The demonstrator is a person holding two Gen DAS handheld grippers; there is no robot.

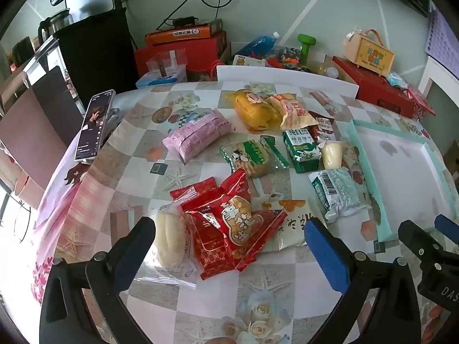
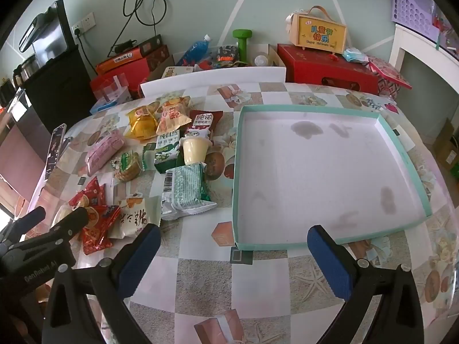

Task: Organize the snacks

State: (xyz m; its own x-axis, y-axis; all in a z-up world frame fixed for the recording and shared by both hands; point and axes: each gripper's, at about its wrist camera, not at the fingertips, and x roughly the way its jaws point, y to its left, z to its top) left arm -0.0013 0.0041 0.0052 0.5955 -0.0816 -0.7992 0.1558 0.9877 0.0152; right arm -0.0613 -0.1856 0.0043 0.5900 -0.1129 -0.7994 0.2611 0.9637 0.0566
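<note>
Across the table's [image 2: 200, 275] left half every snack [image 2: 183, 192] lies loose while the teal tray [image 2: 238, 172] by its right edge sits empty, and I hold the left gripper [image 1: 229, 246] and right gripper [image 2: 233, 246] spread wide, nothing sorted yet.

- Green-and-white snack box [image 1: 301, 150]: "BISCUIT" printed on its front.
- Wooden handled box [image 2: 317, 35] beyond the counter's far edge: "儿童节快乐".
- Left tool's body [image 2: 40, 275]: partly legible, "DexRobot AI".
</note>
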